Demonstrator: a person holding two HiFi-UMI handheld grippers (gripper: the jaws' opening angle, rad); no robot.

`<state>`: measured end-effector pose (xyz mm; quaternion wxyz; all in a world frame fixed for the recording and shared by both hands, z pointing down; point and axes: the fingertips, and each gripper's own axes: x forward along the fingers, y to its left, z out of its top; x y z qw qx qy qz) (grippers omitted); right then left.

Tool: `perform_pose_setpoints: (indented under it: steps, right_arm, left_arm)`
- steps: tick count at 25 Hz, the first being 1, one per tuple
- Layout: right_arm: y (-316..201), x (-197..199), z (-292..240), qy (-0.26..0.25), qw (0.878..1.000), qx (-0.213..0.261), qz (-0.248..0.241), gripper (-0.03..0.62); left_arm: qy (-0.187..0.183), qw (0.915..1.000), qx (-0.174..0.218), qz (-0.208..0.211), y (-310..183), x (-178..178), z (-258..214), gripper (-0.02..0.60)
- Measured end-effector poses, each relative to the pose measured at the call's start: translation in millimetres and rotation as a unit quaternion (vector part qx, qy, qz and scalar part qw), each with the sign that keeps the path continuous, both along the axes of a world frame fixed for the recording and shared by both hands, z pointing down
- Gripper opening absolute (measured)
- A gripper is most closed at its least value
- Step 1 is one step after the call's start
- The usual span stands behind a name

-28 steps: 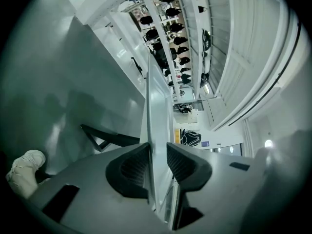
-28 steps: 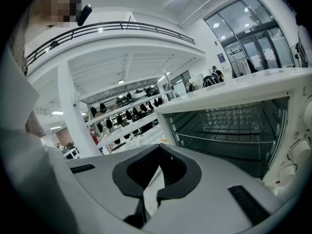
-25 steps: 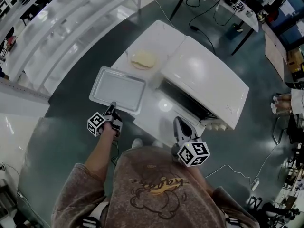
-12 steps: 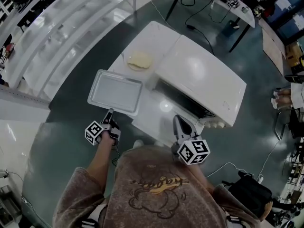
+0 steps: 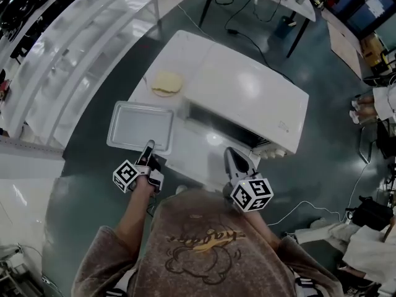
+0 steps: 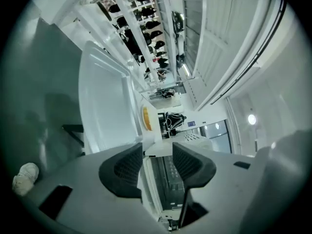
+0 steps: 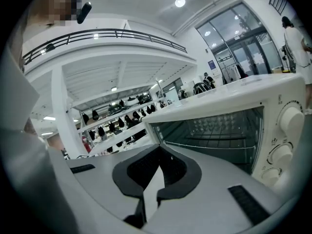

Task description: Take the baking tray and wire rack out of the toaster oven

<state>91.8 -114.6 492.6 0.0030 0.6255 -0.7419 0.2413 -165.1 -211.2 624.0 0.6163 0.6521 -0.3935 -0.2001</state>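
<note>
The baking tray (image 5: 141,125) lies empty on the near left corner of the desk (image 5: 180,49), outside the toaster oven (image 5: 247,98). The wire rack (image 7: 214,144) sits inside the oven, whose door is folded down toward the near edge. The left tool (image 5: 148,147), by the tray's near rim, has just been opening its jaws and has nothing between them. The right tool (image 5: 234,156), at the open door, has its jaws tip to tip and holds nothing. A pale yellow round item (image 5: 166,83) rests by the desk's left edge.

Baking tray (image 5: 140,127) lies on table (image 5: 173,57) left of toaster oven (image 5: 247,101).
</note>
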Motion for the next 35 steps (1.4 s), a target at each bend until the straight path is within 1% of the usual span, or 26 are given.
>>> perform_pose_setpoints:
  steps: [5,12,17,20,24,27,31,35]
  right_arm:
    - [16,21,-4,0.002,0.999,0.005,0.035,-0.002]
    - [48,57,-7,0.006,0.995,0.009,0.094,-0.002]
    - [71,83,-7,0.009,0.991,0.012,0.13,-0.002]
    - [84,98,-8,0.01,0.988,0.014,0.153,-0.002]
    - [101,117,-8,0.012,0.984,0.014,0.178,-0.002]
    - [111,128,-9,0.013,0.981,0.014,0.195,-0.002]
    - [123,140,-10,0.012,0.977,0.012,0.212,-0.002]
    - [131,147,-10,0.013,0.975,0.009,0.223,-0.002]
  left_arm:
    - [0.013,0.9978,0.026,0.06,-13,62,-23,0.173]
    - [0.034,0.9891,0.038,0.138,-11,148,-40,0.175]
    - [0.03,0.9811,0.043,0.186,-2,206,-41,0.186]
    - [0.029,0.9771,0.041,0.207,3,236,-39,0.186]
    - [0.029,0.9737,0.041,0.222,5,268,-37,0.186]
    - [0.022,0.973,0.041,0.226,2,286,-32,0.186]
    - [0.019,0.9754,0.035,0.217,-4,301,-24,0.184]
    - [0.036,0.9792,0.034,0.197,-12,312,-20,0.169]
